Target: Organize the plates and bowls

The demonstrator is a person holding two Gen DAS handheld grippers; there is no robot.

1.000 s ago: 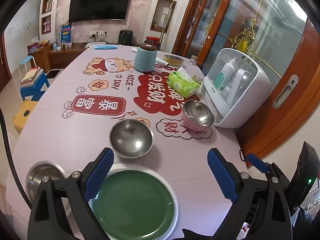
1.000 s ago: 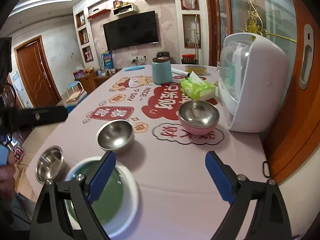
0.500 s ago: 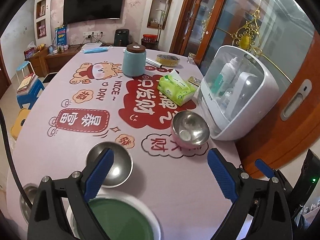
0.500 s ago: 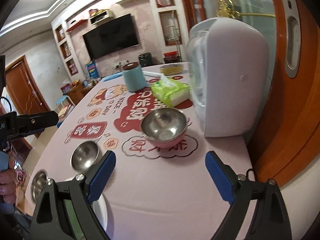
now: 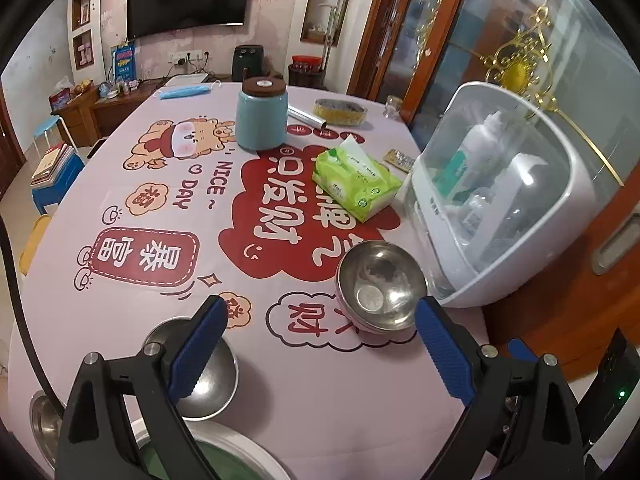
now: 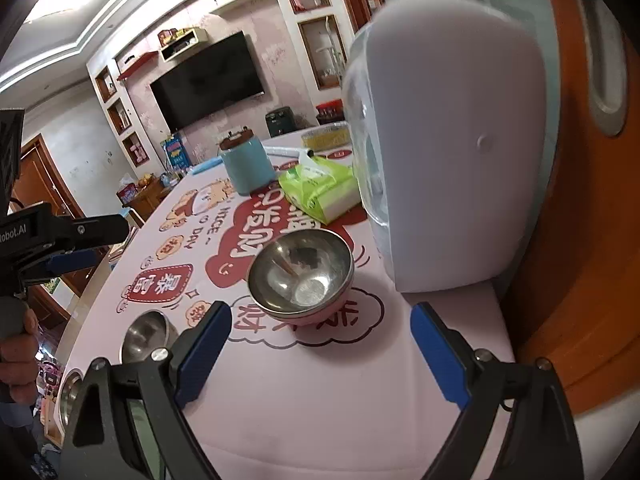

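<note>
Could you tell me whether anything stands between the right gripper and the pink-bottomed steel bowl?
Nothing visible does. The right gripper is open, and only bare tablecloth lies between it and the pink-bottomed steel bowl. The white cabinet stands just to the bowl's right.

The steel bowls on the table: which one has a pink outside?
The bowl beside the white cabinet, on the cloud print. Its outer shell is pink; the other two bowls are bare steel.
</note>
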